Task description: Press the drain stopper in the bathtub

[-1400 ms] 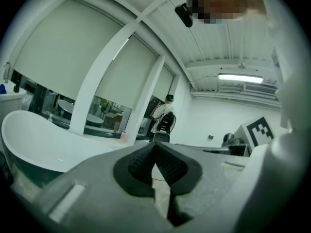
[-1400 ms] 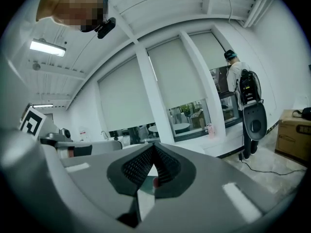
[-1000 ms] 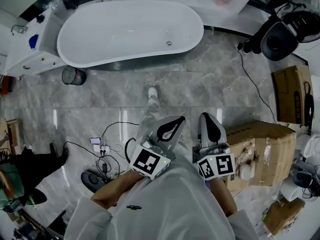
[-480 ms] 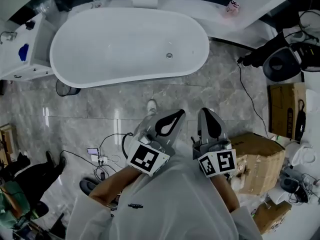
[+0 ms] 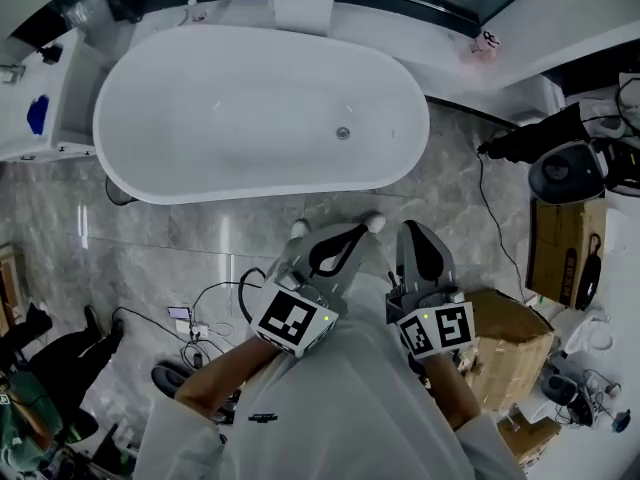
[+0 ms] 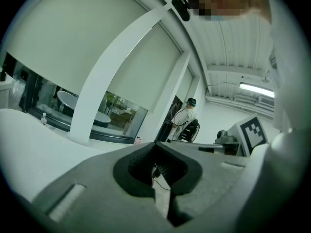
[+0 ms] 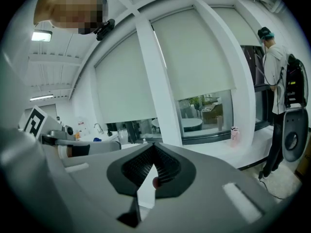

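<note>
Both claws sit low in front of me, held up near my chest. The left gripper [image 5: 350,236] has its jaws pressed together at the tips with nothing between them. The right gripper [image 5: 416,232] is the same, pinched closed and empty. Up ahead, the white bathtub [image 5: 150,178] lies across the head view. The drain stopper [image 5: 343,133] is a small round disc on the tub floor, toward the tub's right end. It's well apart from both claws, and the tub's near rim and a strip of grey marble floor [image 5: 200,238] lie between. The stopper is almost straight ahead of the left claw's tip and a little to the left of the right one. A cardboard box [image 5: 515,338] stands just beside the right gripper. Neither claw touches the tub.
</note>
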Tool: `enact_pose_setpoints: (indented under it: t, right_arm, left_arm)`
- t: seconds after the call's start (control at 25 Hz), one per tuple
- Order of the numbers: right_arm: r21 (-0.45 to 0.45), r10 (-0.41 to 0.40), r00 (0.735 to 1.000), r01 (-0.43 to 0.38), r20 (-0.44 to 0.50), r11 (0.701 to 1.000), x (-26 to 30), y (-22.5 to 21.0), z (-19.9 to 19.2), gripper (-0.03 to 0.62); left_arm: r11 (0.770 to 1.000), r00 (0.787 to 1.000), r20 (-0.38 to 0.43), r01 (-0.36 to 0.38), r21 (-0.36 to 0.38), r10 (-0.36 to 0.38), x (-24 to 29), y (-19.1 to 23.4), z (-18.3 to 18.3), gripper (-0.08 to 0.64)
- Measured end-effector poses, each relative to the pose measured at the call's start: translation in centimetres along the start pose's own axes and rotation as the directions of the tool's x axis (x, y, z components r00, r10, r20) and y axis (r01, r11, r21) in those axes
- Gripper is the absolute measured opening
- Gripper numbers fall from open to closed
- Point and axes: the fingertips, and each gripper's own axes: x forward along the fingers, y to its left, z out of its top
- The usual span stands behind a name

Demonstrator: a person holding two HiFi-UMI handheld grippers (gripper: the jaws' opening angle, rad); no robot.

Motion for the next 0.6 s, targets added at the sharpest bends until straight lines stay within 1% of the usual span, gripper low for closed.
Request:
enact_pose_setpoints:
  t: [0.16,0.28,0.36,0.48,0.6]
  right_arm:
    - [-0.009,0.057,0.998,-0.057,-0.008,0.998,4.3,-1.8,1.0,0.006]
    - [-0.034,0.119,0.993,-0.119,-0.017,0.992,6.6,-4.0,2.3,0.006]
    - [-0.04,0.157,0.987,-0.158,-0.029,0.987,8.4,-6.2,3.1,0.006]
    - [-0.044,0.227,0.973,-0.229,-0.049,0.972,10.9,-9.4,4.6,0.006]
    - [-0.048,0.296,0.953,-0.299,-0.06,0.953,12.9,-12.2,6.4,0.006]
  left_arm:
    - [0.998,0.998,-0.023,-0.054,-0.021,0.054,2.5,2.8,0.3,0.005]
    - [0.995,0.995,0.007,-0.097,-0.032,0.097,5.5,3.4,1.4,0.005]
    - [0.99,0.991,-0.004,-0.135,-0.042,0.135,8.1,4.1,1.6,0.005]
    - [0.977,0.979,-0.02,-0.206,-0.063,0.205,12.2,5.2,2.2,0.005]
    - [0.964,0.966,-0.03,-0.259,-0.065,0.258,16.2,5.6,2.9,0.005]
